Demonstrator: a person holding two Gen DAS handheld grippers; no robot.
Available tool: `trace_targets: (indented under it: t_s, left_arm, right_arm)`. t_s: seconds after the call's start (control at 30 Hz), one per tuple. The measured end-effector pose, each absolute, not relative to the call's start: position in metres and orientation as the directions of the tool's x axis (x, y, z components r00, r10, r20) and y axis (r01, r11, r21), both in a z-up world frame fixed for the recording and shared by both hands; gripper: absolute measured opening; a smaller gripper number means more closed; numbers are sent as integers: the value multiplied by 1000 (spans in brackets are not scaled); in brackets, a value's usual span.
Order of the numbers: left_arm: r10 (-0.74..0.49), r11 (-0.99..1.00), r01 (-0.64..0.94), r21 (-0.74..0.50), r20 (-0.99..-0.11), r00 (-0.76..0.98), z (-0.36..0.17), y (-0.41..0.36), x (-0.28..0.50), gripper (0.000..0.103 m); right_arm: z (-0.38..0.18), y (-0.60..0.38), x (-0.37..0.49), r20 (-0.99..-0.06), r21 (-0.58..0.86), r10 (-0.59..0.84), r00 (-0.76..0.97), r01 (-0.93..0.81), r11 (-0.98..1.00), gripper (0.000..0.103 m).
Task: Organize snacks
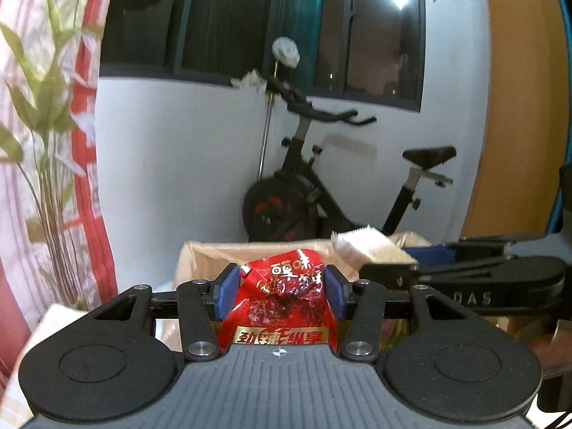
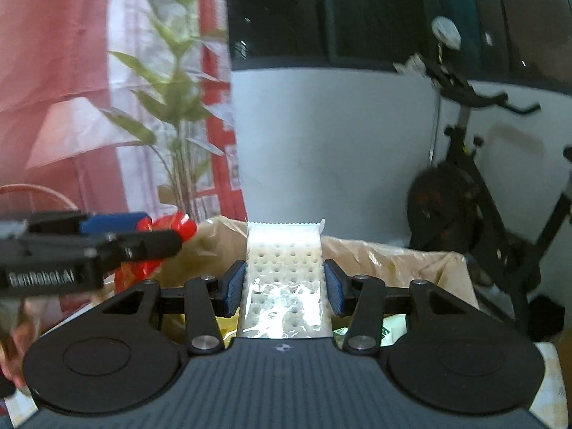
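Snacks are in both of your grippers at this moment. Your left gripper (image 1: 280, 291) has its blue pads (image 1: 226, 291) pressed against the two sides of a crumpled red snack packet (image 1: 282, 296) with gold lettering, so the jaws stand partly closed, clamped on the packet. From the right wrist view the same red packet (image 2: 171, 230) pokes out past the left gripper's tip, up in the air near the left rim of the cardboard box (image 2: 393, 254).

Your right gripper (image 2: 285, 284) holds a clear-wrapped cracker pack (image 2: 284, 271), pale with rows of small holes and a serrated top edge. Its blue pads (image 2: 234, 286) sit at both long sides of the pack, jaws partly closed and gripping it. In the left wrist view the cracker pack (image 1: 368, 246) sticks out of the right gripper just beside the red packet, to its right.

Both packets hang above the open box (image 1: 200, 257), which is lined with a brownish plastic bag (image 2: 361, 250); other wrapped items lie inside, too blurred to name. Behind the box stand an exercise bike (image 1: 321, 186), a white wall under a dark window (image 1: 250, 18), and a green plant (image 1: 46, 107) before a red-and-white curtain (image 1: 85, 143).
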State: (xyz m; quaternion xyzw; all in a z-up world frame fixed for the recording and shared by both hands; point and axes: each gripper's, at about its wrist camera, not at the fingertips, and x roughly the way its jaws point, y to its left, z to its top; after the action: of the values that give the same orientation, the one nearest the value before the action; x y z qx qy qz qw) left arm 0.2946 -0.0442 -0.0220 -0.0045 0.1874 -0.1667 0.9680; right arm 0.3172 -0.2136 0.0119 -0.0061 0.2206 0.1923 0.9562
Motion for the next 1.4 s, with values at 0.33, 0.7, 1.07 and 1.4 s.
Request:
trace_targets:
  t_s: [0.33,0.7,1.07,1.4]
  left_arm:
    - [-278,960,269,-81,-408,869,-37,-35,302,68]
    - [-251,967,247,-64,-404,879,-23,-26,264,72]
    - [-220,975,218,-53,-404,888,-25,-16,209,72]
    - [-209,978,183,-102,-408,889,-46,-9,167,72]
  right_arm:
    - [-6,-223,325,-475,104,312,823,-299,948,54]
    - [6,-232,286,-430,92,309,848,-300,950,58]
    - [-2,-223,231,-421,6,343,839,-376,927,58]
    - [-20,-227,190,-404,2,376,834,-410,912,58]
